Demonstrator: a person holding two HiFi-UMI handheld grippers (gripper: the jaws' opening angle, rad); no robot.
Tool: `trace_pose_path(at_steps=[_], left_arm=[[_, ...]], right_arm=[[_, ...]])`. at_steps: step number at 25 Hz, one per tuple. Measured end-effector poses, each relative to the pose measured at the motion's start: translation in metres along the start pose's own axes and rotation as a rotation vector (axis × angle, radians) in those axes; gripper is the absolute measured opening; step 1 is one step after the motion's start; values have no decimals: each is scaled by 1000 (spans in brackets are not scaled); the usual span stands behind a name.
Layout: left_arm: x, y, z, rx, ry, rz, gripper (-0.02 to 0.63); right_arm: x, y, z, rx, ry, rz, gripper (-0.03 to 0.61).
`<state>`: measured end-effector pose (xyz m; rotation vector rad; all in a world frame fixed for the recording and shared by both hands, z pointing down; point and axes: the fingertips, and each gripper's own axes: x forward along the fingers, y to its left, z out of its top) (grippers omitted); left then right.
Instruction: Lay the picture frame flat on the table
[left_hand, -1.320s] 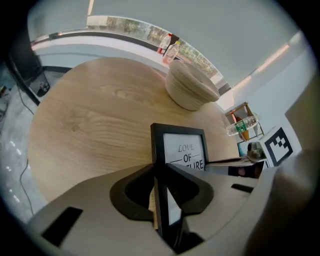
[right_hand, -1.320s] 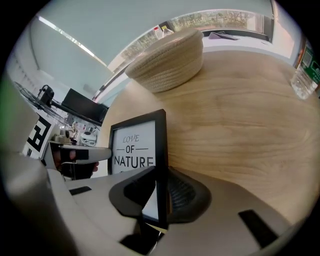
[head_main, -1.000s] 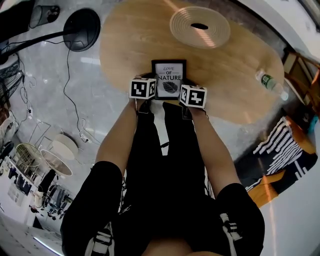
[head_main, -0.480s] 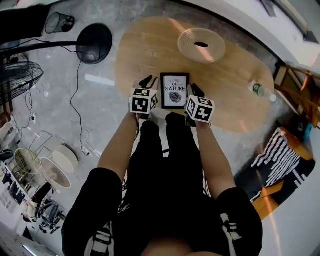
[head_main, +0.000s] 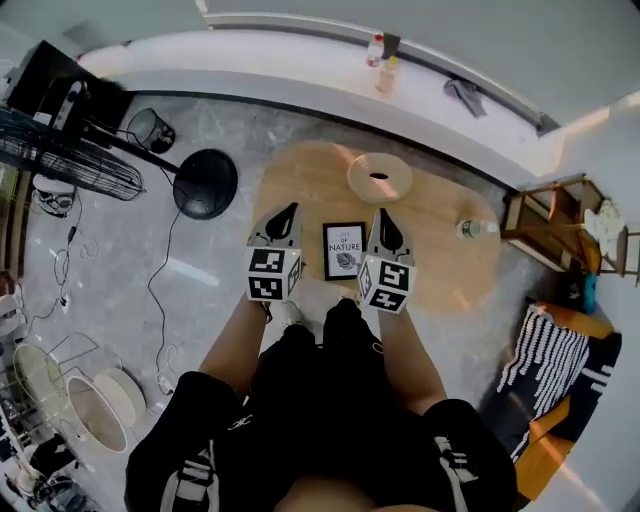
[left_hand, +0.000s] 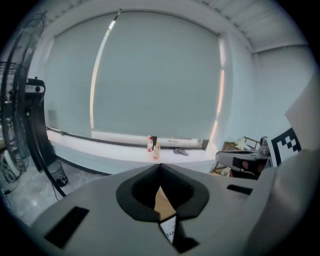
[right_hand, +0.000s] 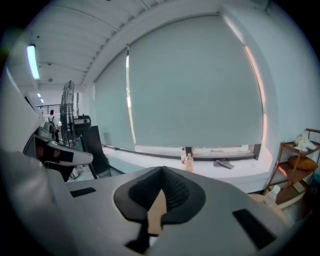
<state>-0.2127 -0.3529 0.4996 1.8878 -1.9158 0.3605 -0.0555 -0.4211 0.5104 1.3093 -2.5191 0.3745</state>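
Note:
The black picture frame (head_main: 344, 250) with its leaf print lies face up near the front edge of the oval wooden table (head_main: 440, 250). My left gripper (head_main: 289, 210) is held up to the left of the frame, and my right gripper (head_main: 381, 214) is up to its right. Neither touches it. Both point forward with jaws shut and nothing between them. In the left gripper view a corner of the frame (left_hand: 170, 229) shows below the shut left gripper (left_hand: 160, 166). The right gripper view shows the shut right gripper (right_hand: 162, 169) over a strip of tabletop.
A round ridged wooden disc (head_main: 379, 178) sits at the back of the table, and a water bottle (head_main: 476, 229) lies at its right end. A fan's black base (head_main: 205, 184) and a wire bin (head_main: 151, 128) stand on the floor at left. A wooden shelf (head_main: 545, 215) is at right.
Both grippers have come up and away from the frame's sides, and their jaws have shut. The head view has pulled back, so table and frame look smaller.

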Motion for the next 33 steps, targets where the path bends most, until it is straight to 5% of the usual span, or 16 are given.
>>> trace_pose_path(at_steps=[8,14,33], left_arm=[[-141,-6,114,26,-269,8,20],[-228,-5,168,70,-400,11,20],[-270,-5,153,145,-389,-9,20]], right_arm=[[-108,64,140,6,-219,79,12],[-179,104,205,-106,-368,47,12],[-215,141,187,-101,-367,40,12]])
